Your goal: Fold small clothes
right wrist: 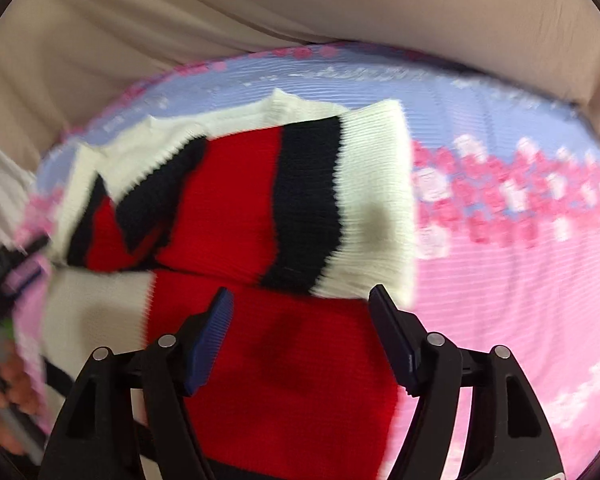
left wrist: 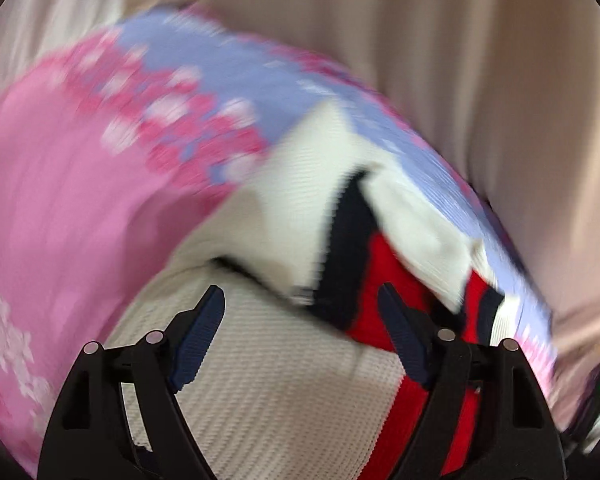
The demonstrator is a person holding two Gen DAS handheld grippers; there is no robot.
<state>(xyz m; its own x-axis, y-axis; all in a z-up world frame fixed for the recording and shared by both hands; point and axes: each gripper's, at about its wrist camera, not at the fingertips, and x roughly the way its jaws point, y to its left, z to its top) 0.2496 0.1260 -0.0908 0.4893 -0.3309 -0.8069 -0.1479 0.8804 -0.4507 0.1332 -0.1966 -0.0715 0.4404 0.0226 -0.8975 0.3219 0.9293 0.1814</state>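
Beige sheet (right wrist: 300, 4) fills the background; over it lies a pink and lilac floral cover (right wrist: 500, 240), which I take for bedding, not a worktop.

Item: small knit sweater (right wrist: 236, 208), cream, red and navy bands, lying on the cover, partly doubled over itself.

Position: it lies directly under and ahead of both tools. From the right view its long axis looks to run left to right across the frame, though blur leaves me unsure.

Left tool (left wrist: 302, 306): released, jaws apart over the cream knit, nothing between the pads.

Right tool (right wrist: 302, 306): released, jaws apart over the red panel, gripping nothing.

Nearer arm: I judge the right nearer the sweater's middle, the left nearer its cream end.

Labels, writing: none that I can read.
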